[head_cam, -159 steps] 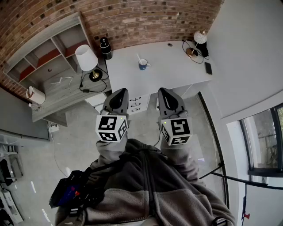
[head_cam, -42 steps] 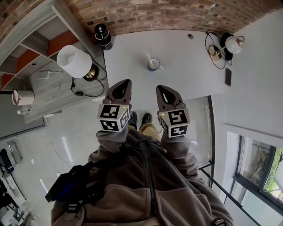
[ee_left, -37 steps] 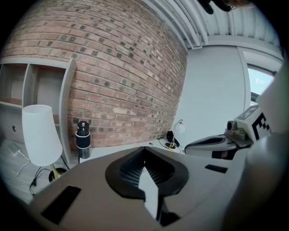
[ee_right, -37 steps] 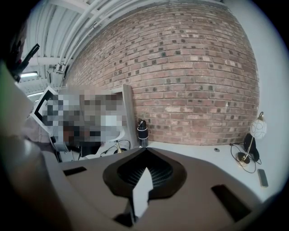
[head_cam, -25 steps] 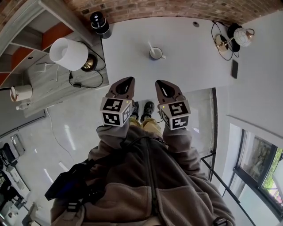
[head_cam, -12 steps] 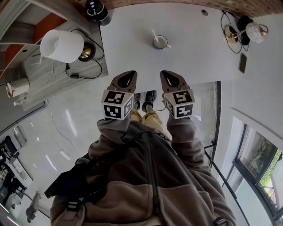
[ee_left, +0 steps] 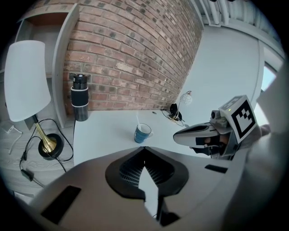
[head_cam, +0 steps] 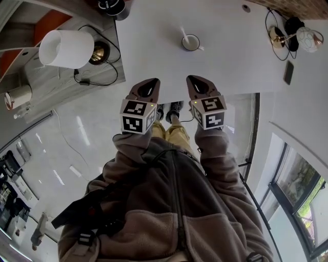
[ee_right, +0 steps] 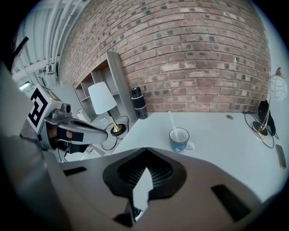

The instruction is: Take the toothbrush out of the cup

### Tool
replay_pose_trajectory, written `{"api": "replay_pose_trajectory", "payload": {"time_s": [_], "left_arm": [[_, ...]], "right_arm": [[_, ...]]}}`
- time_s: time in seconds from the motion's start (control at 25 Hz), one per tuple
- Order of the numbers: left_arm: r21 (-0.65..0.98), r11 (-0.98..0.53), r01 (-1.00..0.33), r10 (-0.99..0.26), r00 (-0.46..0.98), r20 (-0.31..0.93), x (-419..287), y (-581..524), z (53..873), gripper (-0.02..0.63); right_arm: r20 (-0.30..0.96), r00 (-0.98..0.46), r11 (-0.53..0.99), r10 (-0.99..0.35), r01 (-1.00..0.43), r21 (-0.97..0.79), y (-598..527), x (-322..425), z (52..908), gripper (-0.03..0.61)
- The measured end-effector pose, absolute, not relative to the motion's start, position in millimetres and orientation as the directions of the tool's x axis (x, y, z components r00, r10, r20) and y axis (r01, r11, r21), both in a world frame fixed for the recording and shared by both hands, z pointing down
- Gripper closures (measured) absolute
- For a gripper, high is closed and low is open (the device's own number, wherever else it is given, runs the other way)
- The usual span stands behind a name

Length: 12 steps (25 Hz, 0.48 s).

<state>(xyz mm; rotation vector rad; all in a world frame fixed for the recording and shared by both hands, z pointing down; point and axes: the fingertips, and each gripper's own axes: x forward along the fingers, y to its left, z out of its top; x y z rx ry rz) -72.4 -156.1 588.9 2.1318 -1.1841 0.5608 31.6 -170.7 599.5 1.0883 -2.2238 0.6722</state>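
**Head view:** the black flask is cut by the top edge, only part of it showing. The shelf unit runs off the upper left corner.

**Right gripper view:** the toothbrush has its lower end hidden inside the cup, and its upper end is too small to identify. The phone is clipped by the dark rim.

**Left gripper view:** the lampshade is clipped likewise at the left.
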Motion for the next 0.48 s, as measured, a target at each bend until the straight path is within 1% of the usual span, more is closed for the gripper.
{"api": "replay_pose_trajectory", "payload": {"time_s": [0.48], "left_arm": [[0.334, -0.359, -0.872, -0.572, 0.488, 0.659, -79, -162, 618, 0.609]], "right_arm": [[0.703, -0.503, 0.55, -0.502, -0.813, -0.19, -197, 34, 629, 0.577]]}}
